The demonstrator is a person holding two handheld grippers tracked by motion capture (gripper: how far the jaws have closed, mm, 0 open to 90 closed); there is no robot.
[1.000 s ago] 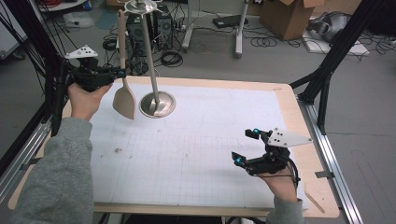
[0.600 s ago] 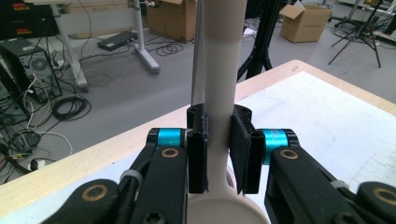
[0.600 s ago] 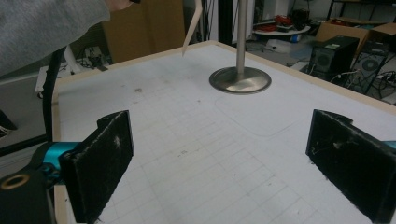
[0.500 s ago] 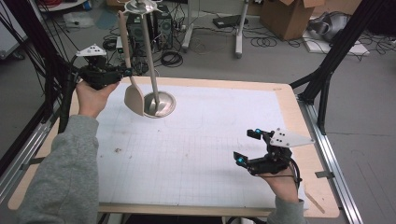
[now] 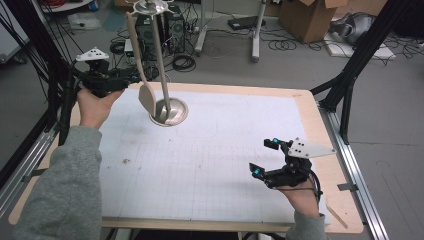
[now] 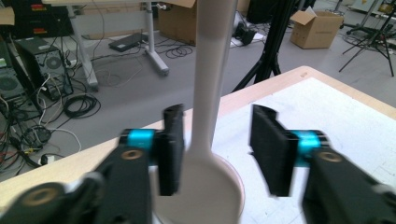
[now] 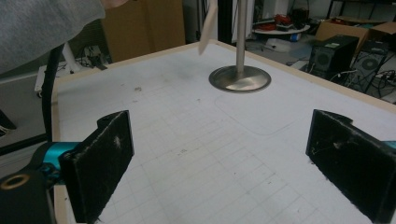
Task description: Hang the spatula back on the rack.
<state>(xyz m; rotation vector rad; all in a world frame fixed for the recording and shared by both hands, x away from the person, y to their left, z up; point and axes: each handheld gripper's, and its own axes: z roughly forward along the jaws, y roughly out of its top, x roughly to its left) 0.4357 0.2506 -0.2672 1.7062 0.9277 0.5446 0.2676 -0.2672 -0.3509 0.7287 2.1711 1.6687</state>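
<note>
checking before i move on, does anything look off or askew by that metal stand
The wooden spoon hangs tilted from the stand, not plumb. The left claw has just been opening around its handle.

Matt wooden spoon [image 5: 142, 75], shiny metal stand [image 5: 169, 111]

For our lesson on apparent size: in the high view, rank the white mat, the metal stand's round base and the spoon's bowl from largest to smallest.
1. white mat
2. round base
3. spoon's bowl; it hangs nearer the camera, so this last ranking is less sure.
</note>
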